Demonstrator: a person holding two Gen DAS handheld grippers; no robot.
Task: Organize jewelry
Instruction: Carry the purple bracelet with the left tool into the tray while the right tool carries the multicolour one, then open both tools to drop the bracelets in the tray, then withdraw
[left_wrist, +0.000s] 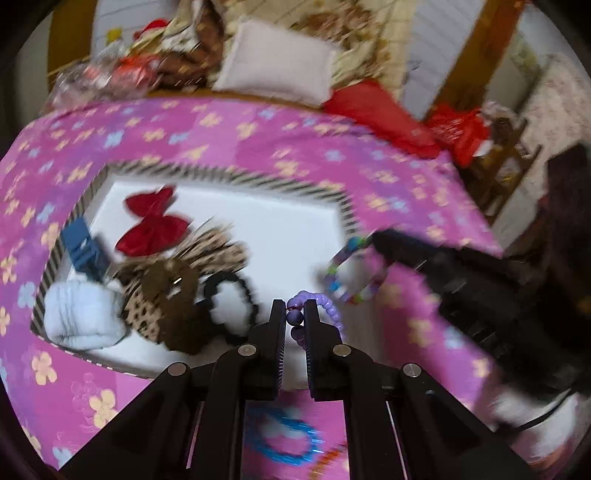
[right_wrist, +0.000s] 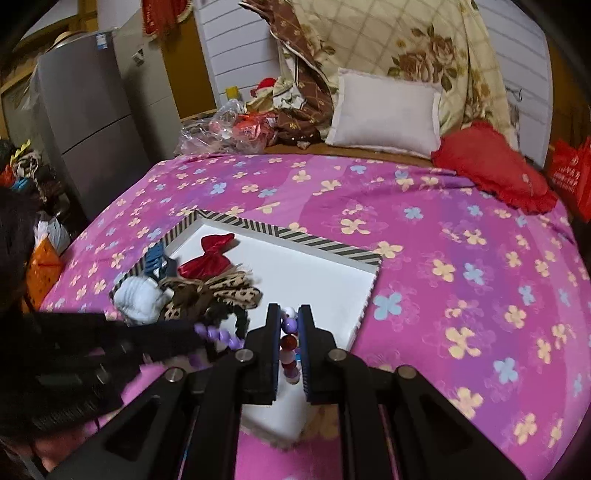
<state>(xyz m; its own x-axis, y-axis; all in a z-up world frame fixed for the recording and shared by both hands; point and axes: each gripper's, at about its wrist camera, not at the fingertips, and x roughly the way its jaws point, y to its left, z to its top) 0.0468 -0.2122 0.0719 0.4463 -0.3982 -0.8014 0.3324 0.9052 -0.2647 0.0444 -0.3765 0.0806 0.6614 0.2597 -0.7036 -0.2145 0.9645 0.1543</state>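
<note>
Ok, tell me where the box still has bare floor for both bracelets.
The striped box is bare white across its right half, from the red bow to the right wall. The left end is crowded: blue clip, white scrunchie, leopard bow, black hair tie.

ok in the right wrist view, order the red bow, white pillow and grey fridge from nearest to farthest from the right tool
From the right tool, shut on a multicoloured bead bracelet:
1. Red bow, inside the striped tray, up and left.
2. White pillow, at the far end of the bed.
3. Grey fridge, off the bed, far left.
</note>
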